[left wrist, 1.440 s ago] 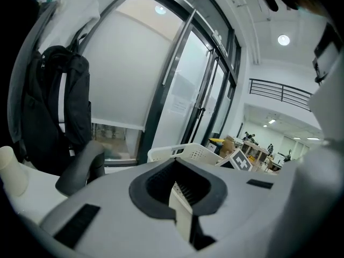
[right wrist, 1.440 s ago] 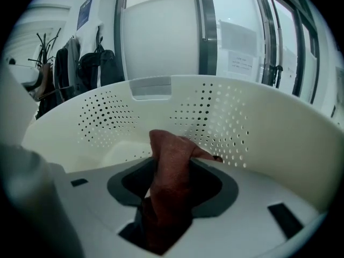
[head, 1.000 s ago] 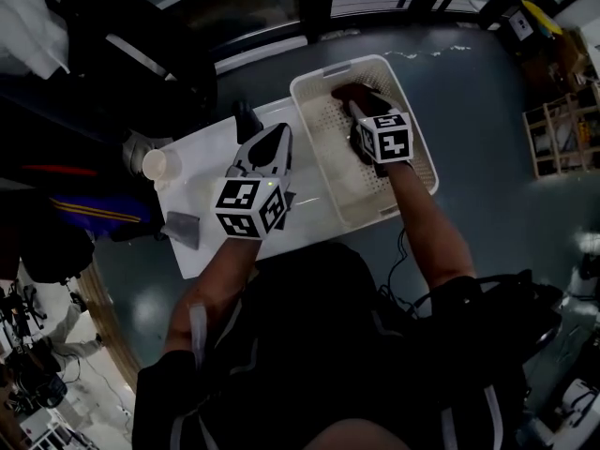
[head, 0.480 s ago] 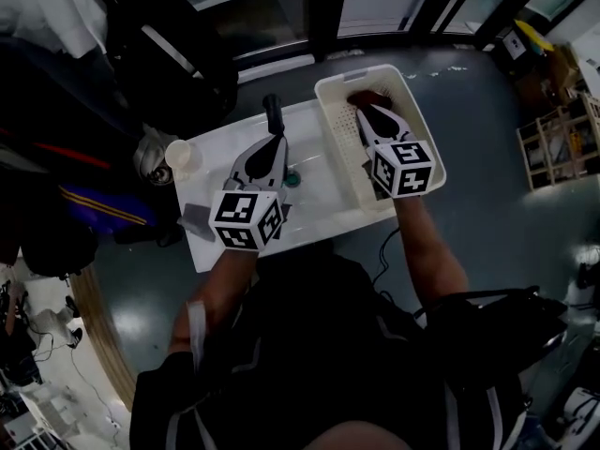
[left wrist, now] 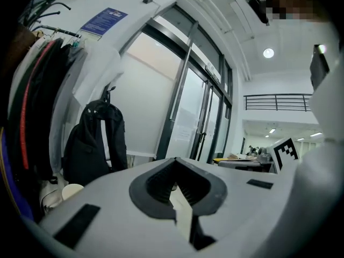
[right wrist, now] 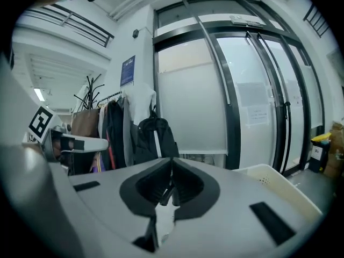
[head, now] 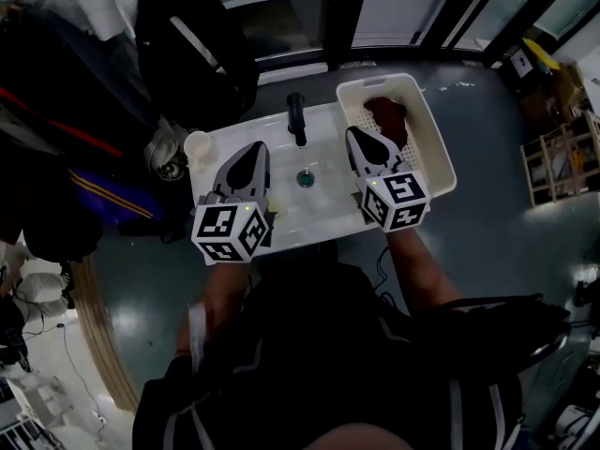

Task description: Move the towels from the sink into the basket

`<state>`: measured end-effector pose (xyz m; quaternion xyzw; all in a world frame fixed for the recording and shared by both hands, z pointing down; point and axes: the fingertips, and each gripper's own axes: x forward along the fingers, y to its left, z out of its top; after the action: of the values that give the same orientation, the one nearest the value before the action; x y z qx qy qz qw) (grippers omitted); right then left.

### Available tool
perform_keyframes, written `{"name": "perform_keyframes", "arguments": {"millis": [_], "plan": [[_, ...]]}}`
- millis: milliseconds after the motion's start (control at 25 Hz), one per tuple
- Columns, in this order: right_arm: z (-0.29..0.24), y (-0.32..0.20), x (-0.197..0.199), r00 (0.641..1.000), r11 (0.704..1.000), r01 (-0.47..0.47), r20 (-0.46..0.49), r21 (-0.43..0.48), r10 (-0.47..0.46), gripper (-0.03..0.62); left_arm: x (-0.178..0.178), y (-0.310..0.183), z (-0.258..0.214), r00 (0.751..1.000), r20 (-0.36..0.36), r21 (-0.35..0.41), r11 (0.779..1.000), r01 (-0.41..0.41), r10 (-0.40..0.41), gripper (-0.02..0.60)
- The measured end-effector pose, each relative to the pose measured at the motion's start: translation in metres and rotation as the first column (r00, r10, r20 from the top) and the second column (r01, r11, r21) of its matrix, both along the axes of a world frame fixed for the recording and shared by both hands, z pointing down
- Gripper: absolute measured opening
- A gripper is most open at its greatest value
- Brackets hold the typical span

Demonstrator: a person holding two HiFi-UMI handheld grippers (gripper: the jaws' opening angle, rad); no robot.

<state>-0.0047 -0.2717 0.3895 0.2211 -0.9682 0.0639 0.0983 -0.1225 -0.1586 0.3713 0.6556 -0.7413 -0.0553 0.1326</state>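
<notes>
Nearest, the left tool (head: 248, 153) hangs clenched and empty over the white sink (head: 314, 204). The right tool (head: 356, 141), its jaws just drawn together on nothing, is at the sink's right edge. Beyond, a dark red towel (head: 386, 115) lies in the white basket (head: 441, 157).

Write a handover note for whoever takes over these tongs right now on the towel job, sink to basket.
Left tongs: shut, empty, over the sink's left side.
Right tongs: have just been closing, now shut with nothing between them, at the sink's right edge beside the basket.
Dark red towel: lying in the basket.
Sink: no towel shows in the visible part.
Left to do: check the spots the tongs cover; otherwise the job looks done.
</notes>
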Motion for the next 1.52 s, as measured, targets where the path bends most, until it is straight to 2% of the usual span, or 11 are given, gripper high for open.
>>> {"name": "perform_keyframes", "arguments": {"millis": [360,720,1200,1360,1520], "plan": [[-0.018,0.054,-0.042,0.993,0.994,0.105,0.043,0.021,-0.106,0.017,-0.035,0.059,0.001,0.993,0.038,0.013,0.993,0.114,-0.114,0.006],[-0.016,0.070,-0.063,0.987,0.987,0.157,0.036,0.017,-0.158,0.017,-0.043,0.080,0.000,0.984,0.087,0.011,0.988,0.152,-0.153,0.006],[-0.018,0.071,-0.068,0.984,0.985,0.173,0.045,0.014,-0.174,0.017,-0.046,0.086,0.009,0.983,0.067,0.001,0.985,0.171,-0.171,0.006],[-0.015,0.071,-0.072,0.980,0.980,0.196,0.029,0.023,-0.196,0.018,-0.048,0.085,0.013,0.983,0.036,0.005,0.984,0.179,-0.179,0.006],[0.007,0.083,-0.087,0.968,0.967,0.252,0.004,-0.017,-0.252,0.020,-0.055,0.098,0.031,0.983,0.025,-0.048,0.982,0.185,-0.184,0.006]]}}
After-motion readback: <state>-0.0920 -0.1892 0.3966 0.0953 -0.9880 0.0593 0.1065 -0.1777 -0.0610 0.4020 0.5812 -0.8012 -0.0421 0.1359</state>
